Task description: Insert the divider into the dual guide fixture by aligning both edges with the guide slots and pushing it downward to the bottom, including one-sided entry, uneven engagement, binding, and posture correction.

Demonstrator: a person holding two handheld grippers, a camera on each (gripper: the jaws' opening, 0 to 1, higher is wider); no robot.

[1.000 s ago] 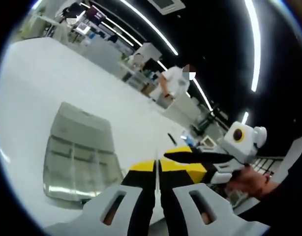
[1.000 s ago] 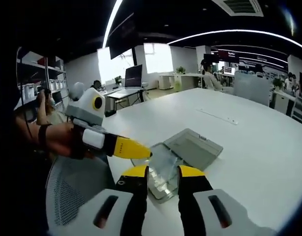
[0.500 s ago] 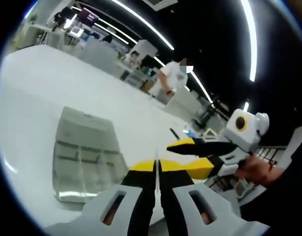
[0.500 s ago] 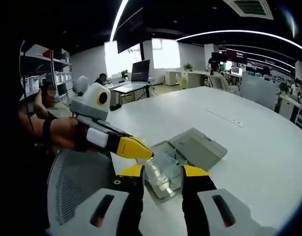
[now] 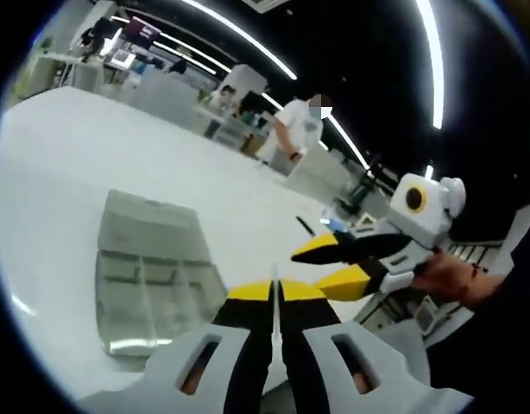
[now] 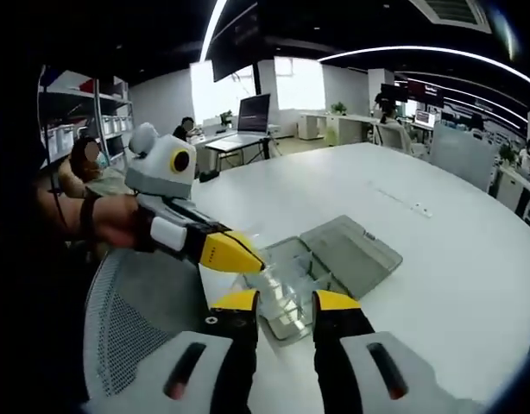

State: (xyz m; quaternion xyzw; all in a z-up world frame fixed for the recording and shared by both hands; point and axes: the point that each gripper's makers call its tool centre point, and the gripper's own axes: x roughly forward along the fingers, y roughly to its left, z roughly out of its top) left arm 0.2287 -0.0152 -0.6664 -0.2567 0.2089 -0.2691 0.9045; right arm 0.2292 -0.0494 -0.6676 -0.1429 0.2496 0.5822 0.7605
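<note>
Left gripper (image 5: 275, 293): its jaws stood pressed nearly together on a thin clear divider (image 5: 274, 304), seen edge-on as a pale line between the yellow tips. In the right gripper view (image 6: 244, 256) it came in from the left, held by a hand (image 6: 110, 226), yellow tip over the near end of the fixture.

Right gripper (image 6: 283, 302): jaws parted to a moderate gap with nothing gripped between them. In the left gripper view (image 5: 321, 263) it entered from the right, its two yellow tips spread apart.

Divider: clamped in the left gripper, raised above the table and apart from the fixture; a faint clear sheet showed below the left tip in the right gripper view (image 6: 278, 280).

Fixture (image 6: 304, 280): a clear tray with inner ribs, lying flat on the table, its grey lid (image 6: 356, 253) folded open beside it. In the left gripper view (image 5: 148, 276) it lay left of the jaws.

Table (image 6: 438, 285): white, bearing the fixture.

Chair (image 6: 135, 319): grey mesh, at the table's near edge.
</note>
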